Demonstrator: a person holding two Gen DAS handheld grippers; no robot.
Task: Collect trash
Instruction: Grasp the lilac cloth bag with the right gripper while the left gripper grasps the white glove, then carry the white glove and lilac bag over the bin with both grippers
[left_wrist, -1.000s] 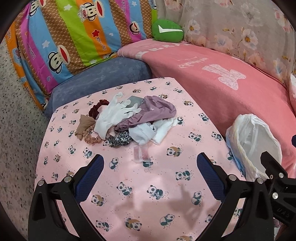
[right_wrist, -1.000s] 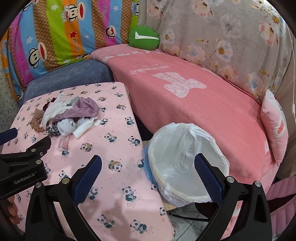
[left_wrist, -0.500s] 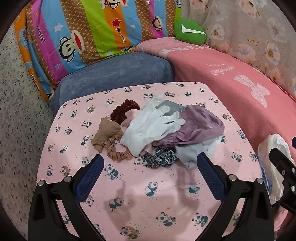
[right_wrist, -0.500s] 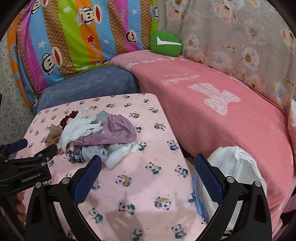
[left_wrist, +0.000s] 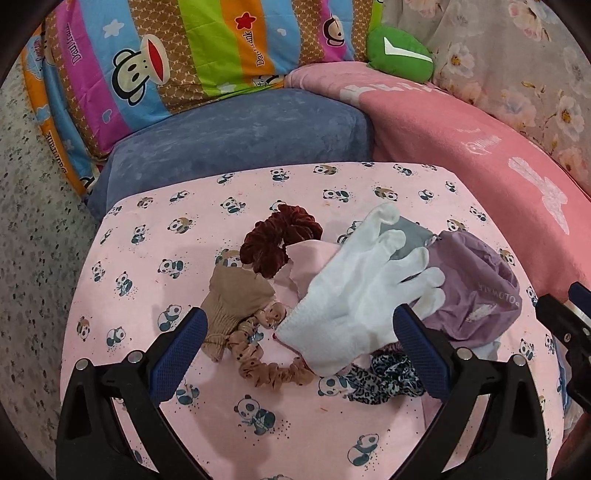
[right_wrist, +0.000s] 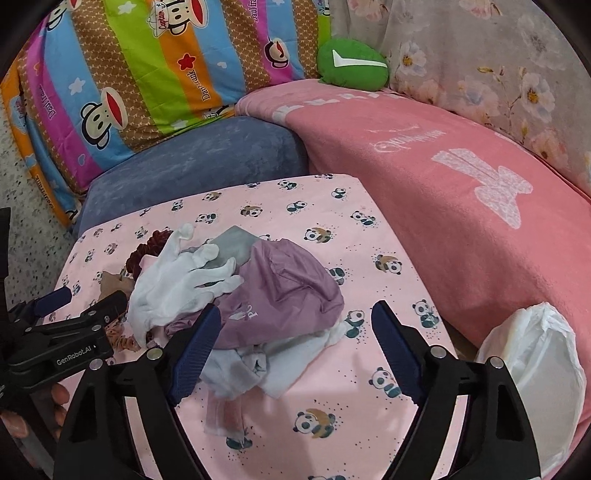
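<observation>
While the left tongs (left_wrist: 295, 343) hang released over the white glove (left_wrist: 354, 310) and scrunchies on the panda-print table (left_wrist: 155, 236), the right tongs (right_wrist: 295, 336) are closing with nothing pinched, above the purple bag (right_wrist: 284, 295) of the trash pile. Right of the table sits the lined bin (right_wrist: 535, 350).

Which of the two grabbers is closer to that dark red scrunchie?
Left. The left gripper hangs just short of the dark red scrunchie; the right gripper, jaws closing on nothing, sits over the purple bag, farther off.
</observation>
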